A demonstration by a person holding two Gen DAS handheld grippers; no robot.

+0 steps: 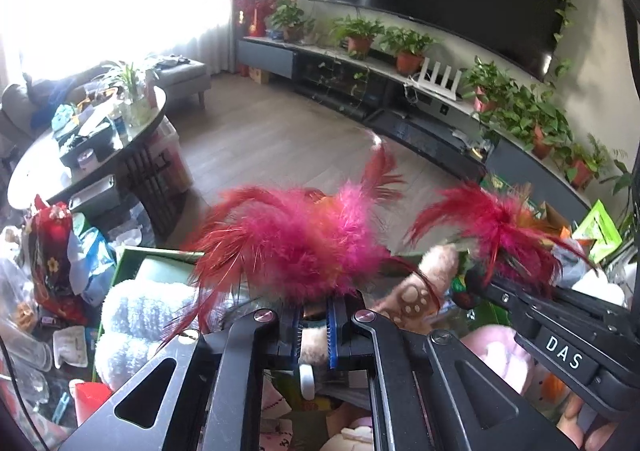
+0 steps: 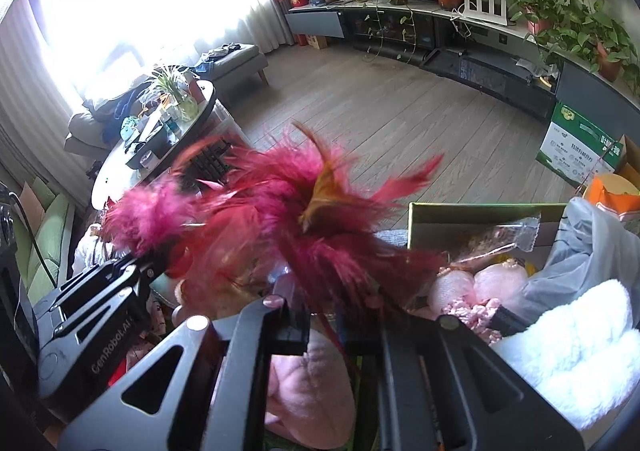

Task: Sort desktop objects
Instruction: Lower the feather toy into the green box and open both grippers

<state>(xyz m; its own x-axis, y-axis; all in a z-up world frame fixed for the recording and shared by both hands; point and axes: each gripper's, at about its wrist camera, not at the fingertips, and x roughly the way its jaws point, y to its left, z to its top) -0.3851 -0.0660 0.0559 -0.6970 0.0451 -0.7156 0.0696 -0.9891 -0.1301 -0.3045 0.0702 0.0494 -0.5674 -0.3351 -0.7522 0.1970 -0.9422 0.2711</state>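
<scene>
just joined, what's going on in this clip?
A person is sorting clutter with two handheld grippers. The left gripper is shut on a pink feather toy; the right gripper has its jaws nearly closed under a second red feather toy. Both hang over a pile of plush toys and a green box.

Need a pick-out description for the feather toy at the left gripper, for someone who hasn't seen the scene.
Start in the left wrist view at the left gripper, low centre. The feather toy is the fluffy pink-and-red tuft right above its shut fingers. The second tuft to its right is darker red, with orange, at the right gripper.
</scene>
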